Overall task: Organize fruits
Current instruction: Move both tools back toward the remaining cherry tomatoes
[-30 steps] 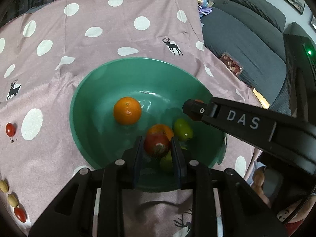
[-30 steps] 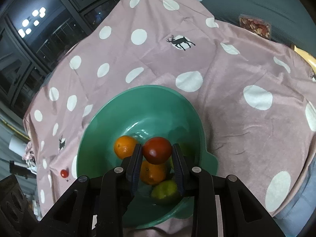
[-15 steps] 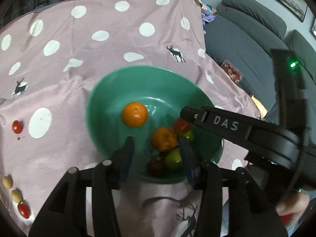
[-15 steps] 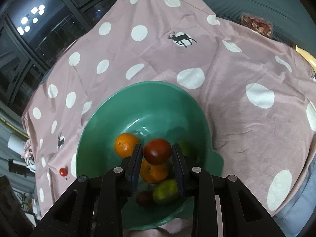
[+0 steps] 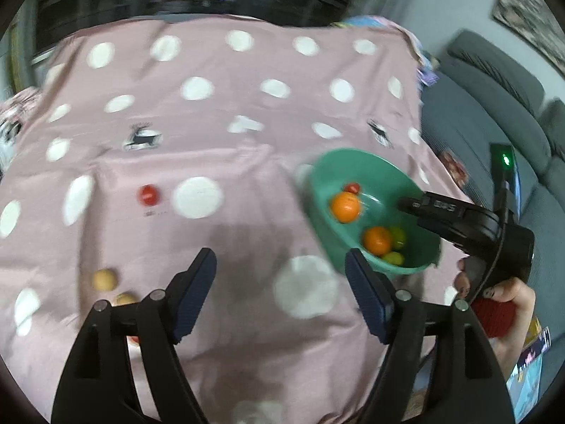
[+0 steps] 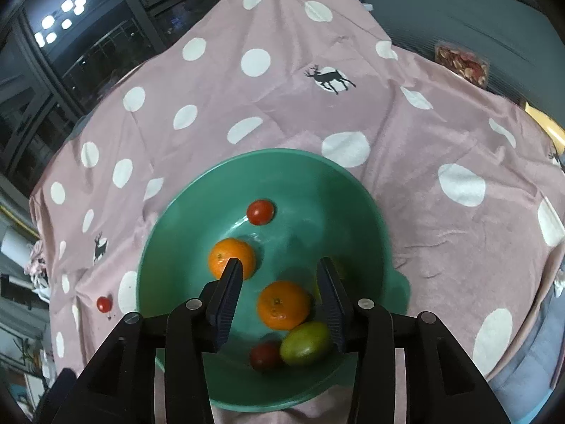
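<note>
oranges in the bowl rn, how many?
2. One orange sits mid-bowl behind the right gripper's left finger; the other orange lies between its fingers. None seem hidden in the green bowl.

Bare tablecloth point(image 5: 247, 240) lies ahead of the spread left gripper point(image 5: 280, 295); loose red tomato point(image 5: 147, 194) and green bowl point(image 5: 319, 190) flank this gap.

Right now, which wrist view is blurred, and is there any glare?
Left wrist view: motion-smeared, soft polka dots and red tomato, strong fisheye bending. Right wrist view: sharp, the fruit in the green bowl crisp; ceiling lights reflect in the dark window, small highlight on the bowl floor.
</note>
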### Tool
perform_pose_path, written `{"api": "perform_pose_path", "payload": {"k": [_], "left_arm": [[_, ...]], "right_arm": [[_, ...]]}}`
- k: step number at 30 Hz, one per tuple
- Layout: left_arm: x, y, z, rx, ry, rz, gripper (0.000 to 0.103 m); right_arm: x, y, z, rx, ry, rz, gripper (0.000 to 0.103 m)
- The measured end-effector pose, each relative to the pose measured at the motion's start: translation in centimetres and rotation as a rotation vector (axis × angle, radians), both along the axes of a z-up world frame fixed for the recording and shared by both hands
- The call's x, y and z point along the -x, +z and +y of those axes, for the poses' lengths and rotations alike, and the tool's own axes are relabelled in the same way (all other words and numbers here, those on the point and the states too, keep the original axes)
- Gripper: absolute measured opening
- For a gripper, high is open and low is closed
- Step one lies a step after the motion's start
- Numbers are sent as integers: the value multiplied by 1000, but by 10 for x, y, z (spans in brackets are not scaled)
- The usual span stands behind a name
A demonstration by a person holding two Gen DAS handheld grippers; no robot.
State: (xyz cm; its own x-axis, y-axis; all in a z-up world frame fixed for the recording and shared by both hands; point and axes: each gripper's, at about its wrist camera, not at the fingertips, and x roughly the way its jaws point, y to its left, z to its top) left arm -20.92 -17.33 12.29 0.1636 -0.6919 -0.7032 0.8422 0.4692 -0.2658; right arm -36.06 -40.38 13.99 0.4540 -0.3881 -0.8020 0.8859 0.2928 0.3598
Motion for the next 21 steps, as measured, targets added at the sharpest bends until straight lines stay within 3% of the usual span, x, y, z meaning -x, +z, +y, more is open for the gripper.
{"api": "perform_pose_path", "payload": {"k": [3,10,21], "left_arm": [[-17,-9,28,-8,141,3,83],[-40,-41,67,-77,266,74,83],[-45,-65,77,-188,297,90,83]], "right_arm": [[-3,-1,1,4,10,-4,44],[-20,6,12,53,62,25,45],[-68,20,49,148,230,74,45]]}}
